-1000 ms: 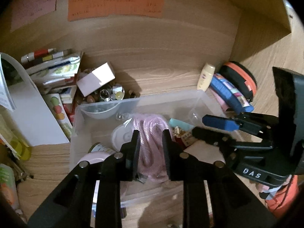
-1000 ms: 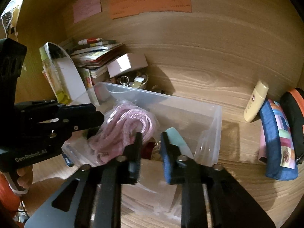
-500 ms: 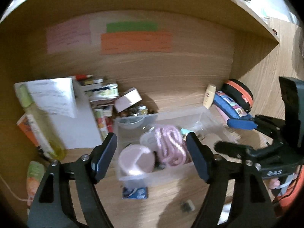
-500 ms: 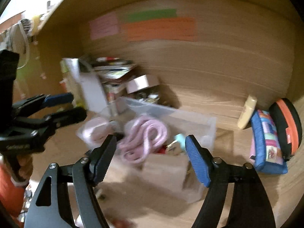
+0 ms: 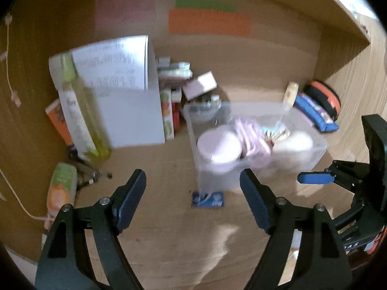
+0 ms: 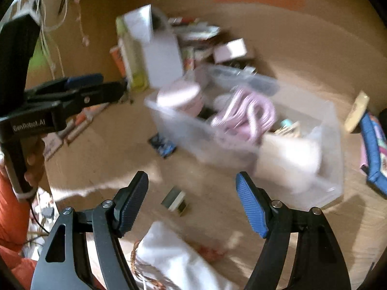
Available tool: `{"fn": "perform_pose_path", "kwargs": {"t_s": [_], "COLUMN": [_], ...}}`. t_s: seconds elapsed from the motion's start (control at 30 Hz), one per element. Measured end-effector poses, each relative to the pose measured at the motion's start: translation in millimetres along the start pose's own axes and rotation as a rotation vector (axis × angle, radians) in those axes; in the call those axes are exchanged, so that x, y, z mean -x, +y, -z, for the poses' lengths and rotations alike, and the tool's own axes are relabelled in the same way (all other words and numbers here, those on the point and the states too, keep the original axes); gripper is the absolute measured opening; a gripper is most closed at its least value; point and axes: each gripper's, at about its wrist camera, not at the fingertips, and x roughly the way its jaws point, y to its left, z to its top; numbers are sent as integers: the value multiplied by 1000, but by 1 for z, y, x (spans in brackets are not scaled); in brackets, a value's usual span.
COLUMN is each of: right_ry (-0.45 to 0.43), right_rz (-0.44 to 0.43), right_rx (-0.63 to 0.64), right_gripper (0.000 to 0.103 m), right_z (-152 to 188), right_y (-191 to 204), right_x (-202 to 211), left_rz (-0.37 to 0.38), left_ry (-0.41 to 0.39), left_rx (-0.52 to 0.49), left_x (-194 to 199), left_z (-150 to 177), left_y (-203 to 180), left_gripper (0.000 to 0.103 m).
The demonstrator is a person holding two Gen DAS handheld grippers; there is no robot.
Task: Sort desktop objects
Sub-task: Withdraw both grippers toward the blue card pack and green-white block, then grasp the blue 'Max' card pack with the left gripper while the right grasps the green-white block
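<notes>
A clear plastic bin [image 5: 316,154] stands on the wooden desk and holds a pink coiled rope [image 5: 251,135], a round pink lid [image 5: 219,145] and a pale bag; it also shows in the right wrist view [image 6: 331,169], with the rope [image 6: 249,116]. My left gripper [image 5: 193,188] is open and empty, well in front of the bin. My right gripper [image 6: 192,191] is open and empty, in front of the bin. A blue packet [image 5: 208,199] lies by the bin's front corner. A small box [image 6: 175,200] lies on the desk between the right fingers.
A white folder [image 5: 130,96], a bottle [image 5: 79,120] and stacked boxes stand at the left. A cream tube [image 5: 291,93], a blue pencil case [image 5: 314,112] and an orange-black case [image 5: 323,96] lie at the right. White cloth [image 6: 179,258] lies near the front edge.
Both grippers opened from nearly shut over the bin and pulled back and up, away from it. The bin now lies farther off in both views.
</notes>
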Motion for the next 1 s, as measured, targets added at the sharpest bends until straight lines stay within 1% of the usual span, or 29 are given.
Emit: {"fn": "perform_pose_path", "kwargs": {"t_s": [0.1,0.13,0.17,0.2,0.33,0.37,0.4,0.5,0.53,0.6,0.67,0.77,0.8,0.87,0.93,1.0], "right_ry": [53,64,74,82,105,109,112,115,115,117,120,114,107,102,94,85], "right_rz": [-13,-18,-15,-9,-6,-5,-6,-7,-9,-20,-26,-36,-39,-47,-56,-62], "right_rx": [13,14,20,26,31,34,40,63,64,61,59,56,52,47,31,22], "right_gripper": [70,68,61,57,53,49,45,38,37,29,25,23,21,15,15,15], "right_z": [7,9,11,12,16,15,15,15,15,16,15,13,13,11,9,7], "right_y": [7,8,10,10,10,10,10,11,12,10,9,8,6,4,0,-4], "right_x": [-17,-20,-24,-26,-32,-32,-33,-33,-34,-34,-35,-34,-33,-32,-30,-27], "left_rz": [3,1,-3,-4,12,7,1,-2,-3,-11,-25,-29,-30,-35,-38,-33], "left_ry": [63,78,101,115,170,183,191,202,206,212,214,224,225,231,241,239], "left_rx": [0,-1,-7,-12,-33,-40,-45,-52,-54,-57,-62,-56,-55,-62,-67,-57], "left_x": [-19,-24,-32,-37,-57,-61,-65,-73,-75,-80,-84,-90,-91,-93,-95,-96], "left_z": [14,18,22,25,31,31,31,30,30,30,29,27,28,29,30,30], "left_y": [-1,-2,-4,-6,-13,-15,-17,-20,-21,-23,-23,-22,-21,-22,-24,-23], "left_gripper": [81,81,81,81,81,81,81,81,81,81,81,81,81,74,70,70]}}
